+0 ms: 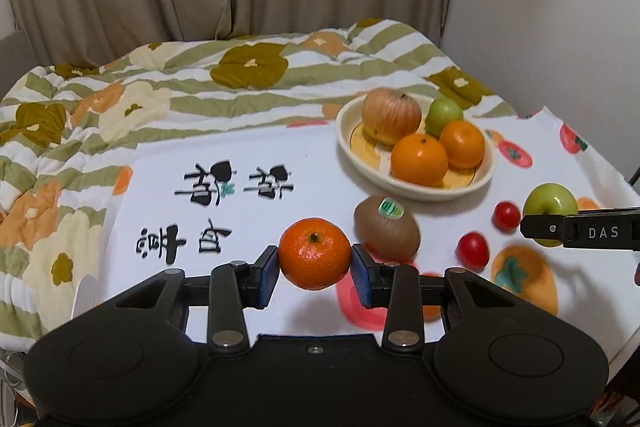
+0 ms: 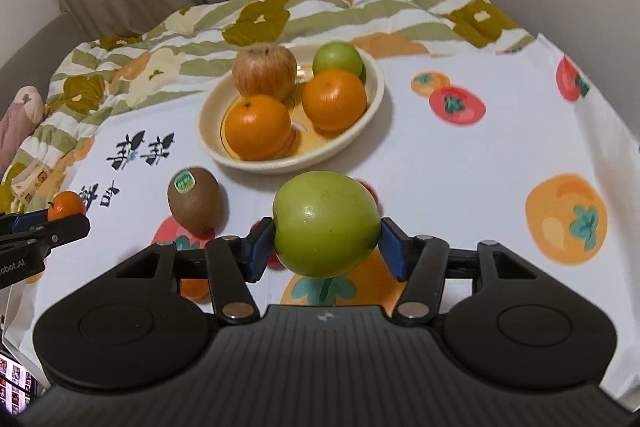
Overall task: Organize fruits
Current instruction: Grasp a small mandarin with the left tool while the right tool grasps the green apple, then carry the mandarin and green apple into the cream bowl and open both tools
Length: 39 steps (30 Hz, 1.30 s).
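My left gripper [image 1: 315,269] clamps a mandarin [image 1: 315,254]; my right gripper [image 2: 327,247], marked "DAS", pinches a green apple [image 2: 326,223]. Beyond the left gripper's right finger lies a kiwi [image 1: 387,229] with a sticker I cannot read. Ahead, the bowl [image 2: 372,99] holds a red apple [image 2: 265,73], two oranges [image 2: 257,127] and a small green fruit [image 2: 337,59].

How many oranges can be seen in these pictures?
3. Two oranges lie in the bowl, one at its front left, one to the right. The third orange is held in the left gripper. None seems hidden.
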Motion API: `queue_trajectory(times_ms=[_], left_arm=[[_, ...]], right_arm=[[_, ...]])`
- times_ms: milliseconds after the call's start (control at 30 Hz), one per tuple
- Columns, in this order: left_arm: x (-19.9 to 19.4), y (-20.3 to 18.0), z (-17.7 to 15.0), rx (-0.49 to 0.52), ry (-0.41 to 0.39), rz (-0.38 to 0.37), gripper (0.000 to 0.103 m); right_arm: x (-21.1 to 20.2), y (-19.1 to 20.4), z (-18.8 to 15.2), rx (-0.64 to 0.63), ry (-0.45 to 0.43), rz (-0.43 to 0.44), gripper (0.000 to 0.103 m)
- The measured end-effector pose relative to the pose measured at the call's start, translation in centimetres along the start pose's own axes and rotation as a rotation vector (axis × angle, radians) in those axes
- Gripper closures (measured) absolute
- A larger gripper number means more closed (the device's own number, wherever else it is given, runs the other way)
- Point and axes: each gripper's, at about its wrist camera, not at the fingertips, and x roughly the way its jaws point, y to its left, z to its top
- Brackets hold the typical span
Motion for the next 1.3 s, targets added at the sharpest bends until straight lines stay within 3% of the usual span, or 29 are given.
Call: queue_trajectory(times_ms=[567, 933, 1300], left_arm=[[0.7, -3.9, 6.2, -0.036, -0.07, 0.039, 0.061], [5.5, -5.2, 9.4, -0.061, -0.04, 0.055, 0.061], [10.7, -5.6, 10.6, -0.07, 0.02, 0.067, 0.061]], right_arm=[[-0.3, -2.3, 7.2, -0.108, -0.05, 0.087, 0.032], [3.4, -2.1, 11.3, -0.191, -0.045, 0.155, 0.032], [7.2, -2.0, 13.5, -0.254, -0.026, 0.194, 0.032]])
